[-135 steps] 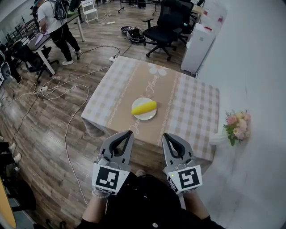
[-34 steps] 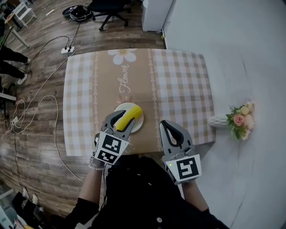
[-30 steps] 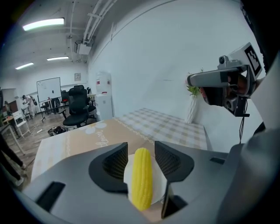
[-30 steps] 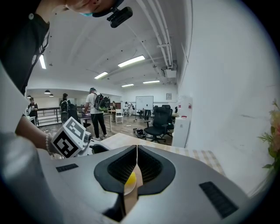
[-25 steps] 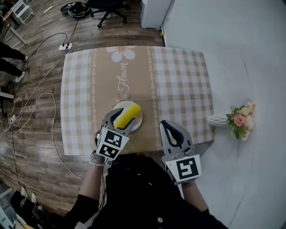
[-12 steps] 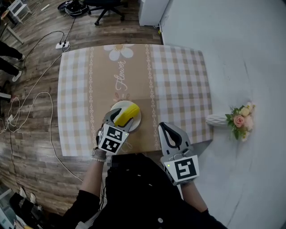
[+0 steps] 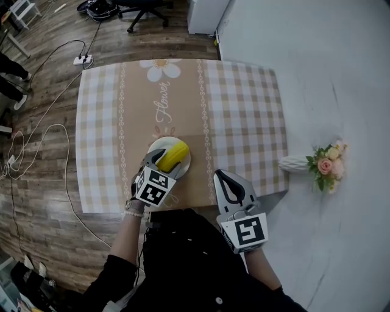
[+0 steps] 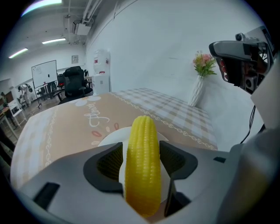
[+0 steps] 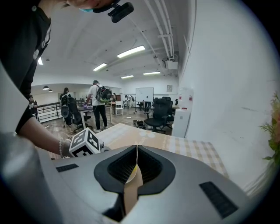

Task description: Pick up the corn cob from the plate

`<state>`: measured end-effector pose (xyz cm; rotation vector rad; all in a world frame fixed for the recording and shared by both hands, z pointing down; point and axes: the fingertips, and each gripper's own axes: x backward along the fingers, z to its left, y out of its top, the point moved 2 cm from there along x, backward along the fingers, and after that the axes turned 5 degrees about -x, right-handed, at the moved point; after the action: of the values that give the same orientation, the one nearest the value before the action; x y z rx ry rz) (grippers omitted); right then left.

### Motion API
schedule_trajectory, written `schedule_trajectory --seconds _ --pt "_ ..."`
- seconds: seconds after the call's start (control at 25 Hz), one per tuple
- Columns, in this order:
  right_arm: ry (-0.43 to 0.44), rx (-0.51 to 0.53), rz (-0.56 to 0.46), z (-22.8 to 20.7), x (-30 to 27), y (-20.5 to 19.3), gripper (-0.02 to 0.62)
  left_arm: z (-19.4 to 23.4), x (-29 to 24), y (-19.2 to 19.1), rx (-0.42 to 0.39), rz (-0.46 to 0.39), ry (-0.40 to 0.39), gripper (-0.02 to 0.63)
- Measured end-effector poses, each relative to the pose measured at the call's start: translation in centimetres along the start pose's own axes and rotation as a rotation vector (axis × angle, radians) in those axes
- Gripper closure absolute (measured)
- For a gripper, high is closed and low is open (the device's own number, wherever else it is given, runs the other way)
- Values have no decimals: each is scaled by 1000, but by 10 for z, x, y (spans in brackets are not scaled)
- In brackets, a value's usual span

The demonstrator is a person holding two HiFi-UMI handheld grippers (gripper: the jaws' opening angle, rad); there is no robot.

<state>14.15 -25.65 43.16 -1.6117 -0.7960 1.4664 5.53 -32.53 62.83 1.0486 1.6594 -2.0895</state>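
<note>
A yellow corn cob (image 7: 173, 155) lies on a small white plate (image 7: 185, 163) near the front edge of the table. My left gripper (image 7: 166, 163) is down around the cob. In the left gripper view the corn cob (image 8: 142, 162) runs lengthwise between the jaws of the left gripper (image 8: 141, 147). Those jaws have just been opening. White plate (image 8: 111, 136) shows in a gap beside the right pad, so the pads do not press on the cob. My right gripper (image 7: 223, 181) hovers off the table's front edge, jaws shut and empty (image 9: 137, 153).
The table (image 7: 237, 109) has a checked cloth with a tan runner. A white vase of pink flowers (image 7: 320, 163) stands on the floor beyond its right side. Cables (image 7: 36, 152) trail over the wood floor at left. An office chair (image 7: 140, 7) stands behind the table.
My left gripper has sunk lower over the plate, with the corn cob staying between its jaws. The right gripper has hardly moved.
</note>
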Motion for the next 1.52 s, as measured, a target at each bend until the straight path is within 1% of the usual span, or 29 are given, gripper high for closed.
schedule_trajectory --seconds 0.2,0.32,0.44,0.64,0.96,1.36,1.52 --pt "20 14 6 4 0 -5 552 0 -5 -4 6 6 -10 345" --pt "31 15 0 4 0 -9 552 -1 -7 -6 -12 18 -11 344" --pt "23 13 0 3 0 -8 553 -1 -9 -7 -26 33 -14 345" --pt "-6 13 16 -2 2 -6 553 -3 -12 -11 -77 73 -9 346" --pt "-24 13 3 -9 8 -4 553 -3 -12 -11 -76 77 -1 347" --pt "-23 17 -5 -13 13 -3 554 -3 -12 -9 -56 87 12 348" --pt "-26 14 -14 -14 15 -2 553 -2 -8 -7 -19 71 13 348"
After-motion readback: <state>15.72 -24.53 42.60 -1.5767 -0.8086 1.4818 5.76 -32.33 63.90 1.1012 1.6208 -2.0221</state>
